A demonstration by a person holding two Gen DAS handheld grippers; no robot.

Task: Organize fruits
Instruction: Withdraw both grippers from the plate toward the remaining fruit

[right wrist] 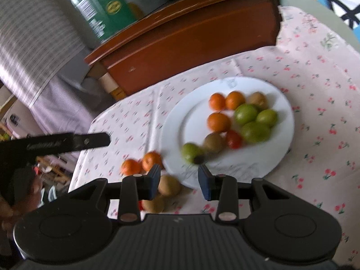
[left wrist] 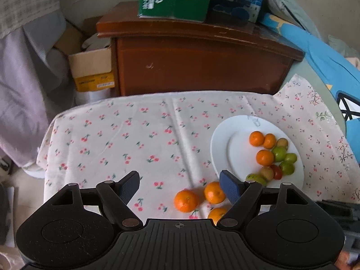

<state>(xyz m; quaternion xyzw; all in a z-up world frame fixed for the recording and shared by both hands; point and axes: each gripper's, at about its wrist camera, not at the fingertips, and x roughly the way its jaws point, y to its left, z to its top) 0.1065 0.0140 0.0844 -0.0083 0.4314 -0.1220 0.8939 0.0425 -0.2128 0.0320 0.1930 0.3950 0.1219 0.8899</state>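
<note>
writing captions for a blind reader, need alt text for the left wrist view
An open, empty left hand-held gripper hovers over a cherry-print tablecloth above three loose oranges. To the right, a white plate holds oranges, green fruits, brown fruits and one red fruit.

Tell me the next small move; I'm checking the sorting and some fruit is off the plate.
Probably bring the open, empty left gripper down around the nearest orange on the tablecloth. Three oranges already sit together on the white plate, so it likely belongs with them.
</note>
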